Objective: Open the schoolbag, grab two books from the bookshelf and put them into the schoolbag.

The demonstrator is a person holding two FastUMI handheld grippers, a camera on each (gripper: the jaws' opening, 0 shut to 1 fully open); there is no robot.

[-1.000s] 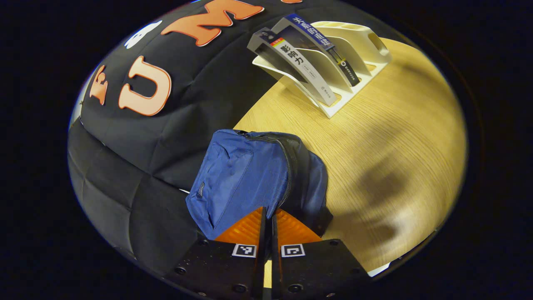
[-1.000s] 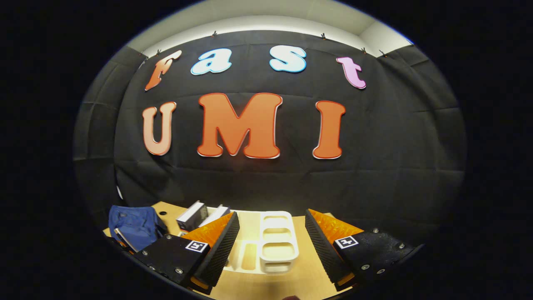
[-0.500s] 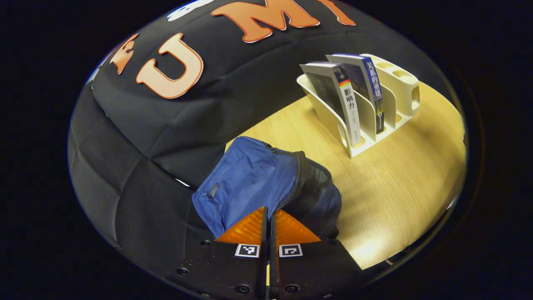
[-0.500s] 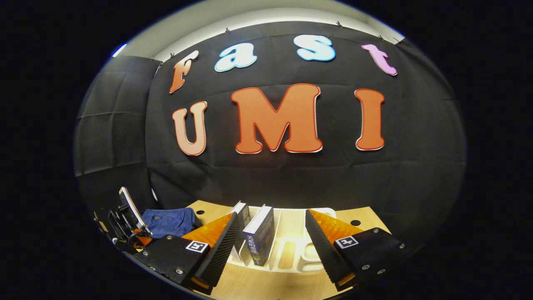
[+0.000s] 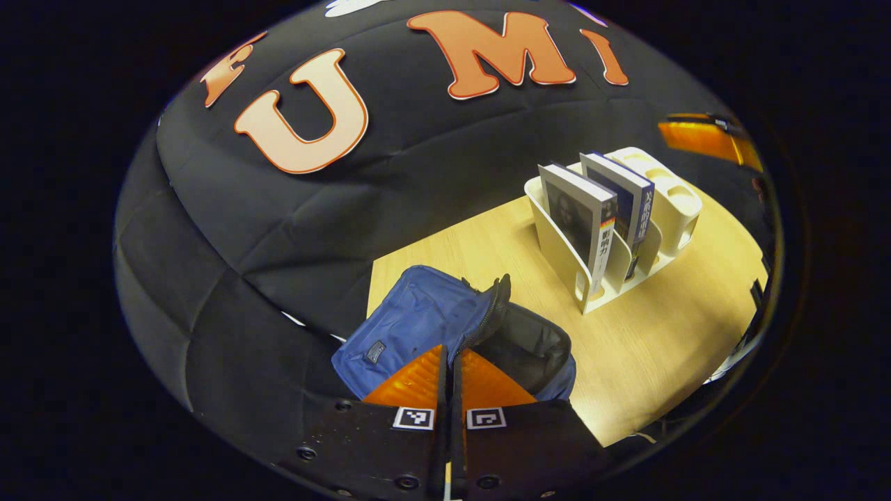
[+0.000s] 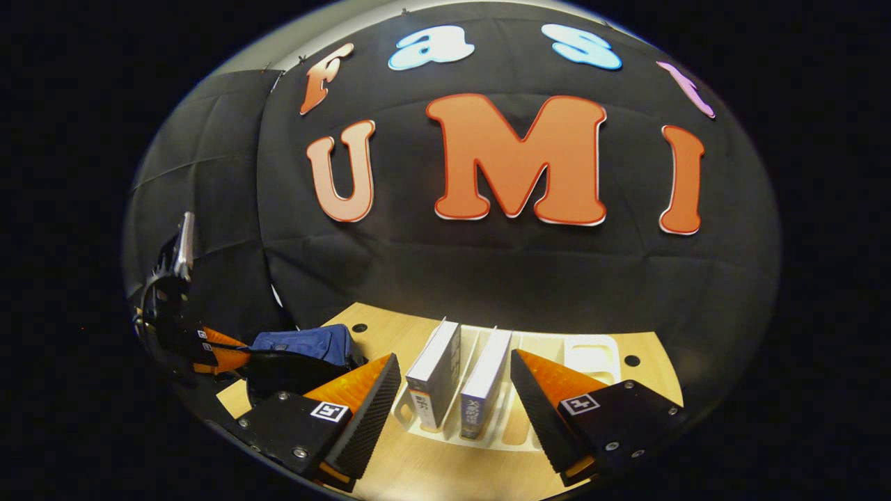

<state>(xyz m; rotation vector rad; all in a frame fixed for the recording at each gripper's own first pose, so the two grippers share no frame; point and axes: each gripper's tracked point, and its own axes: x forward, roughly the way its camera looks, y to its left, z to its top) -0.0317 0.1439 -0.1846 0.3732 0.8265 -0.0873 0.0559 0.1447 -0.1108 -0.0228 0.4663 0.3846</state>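
Unzipped schoolbag (image 5: pixel 424 323) at table (image 5: pixel 661 348) edge

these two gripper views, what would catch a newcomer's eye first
The blue schoolbag gapes open at the table's near-left corner, with the left gripper shut at its zipper edge. Toward the back, two books stand upright in a white bookshelf, and the right gripper hangs open before them.

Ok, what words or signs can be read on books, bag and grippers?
On the grey book spine: print too small to read.
On the blue book spine: blurred, unreadable.
On the schoolbag tag: too small.
On left gripper and right gripper: square coded markers, no words.
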